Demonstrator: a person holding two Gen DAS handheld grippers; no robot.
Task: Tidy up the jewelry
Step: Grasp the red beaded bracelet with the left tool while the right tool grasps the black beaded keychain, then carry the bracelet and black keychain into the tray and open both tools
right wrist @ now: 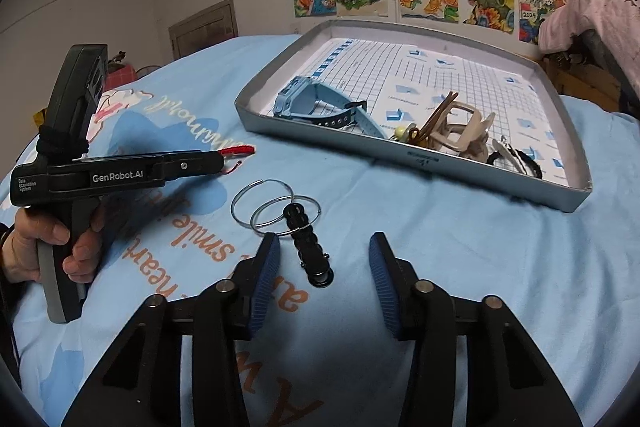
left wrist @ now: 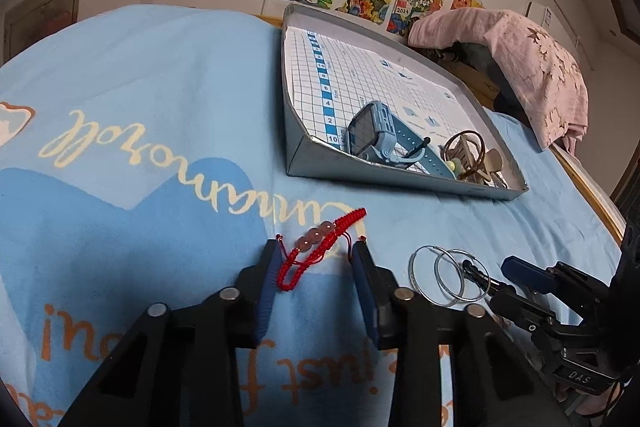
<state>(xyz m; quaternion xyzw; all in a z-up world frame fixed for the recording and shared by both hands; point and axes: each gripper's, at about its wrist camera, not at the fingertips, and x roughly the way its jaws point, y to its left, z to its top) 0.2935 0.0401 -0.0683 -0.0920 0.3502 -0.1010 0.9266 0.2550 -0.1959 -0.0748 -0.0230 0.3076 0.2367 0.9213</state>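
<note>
Red bracelet [left wrist: 320, 247] lies between the left gripper's [left wrist: 316, 251] parted jaws on the blue sheet [left wrist: 140, 67]; right gripper [right wrist: 323, 251] gapes over a black clip [right wrist: 310, 247].

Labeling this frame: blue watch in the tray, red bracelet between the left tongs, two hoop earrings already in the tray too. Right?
Not quite. The two hoop earrings are not in the tray; the right wrist view shows them on the blue sheet, in front of the right tongs. The blue watch is in the tray, and the red bracelet lies between the left tongs.
</note>
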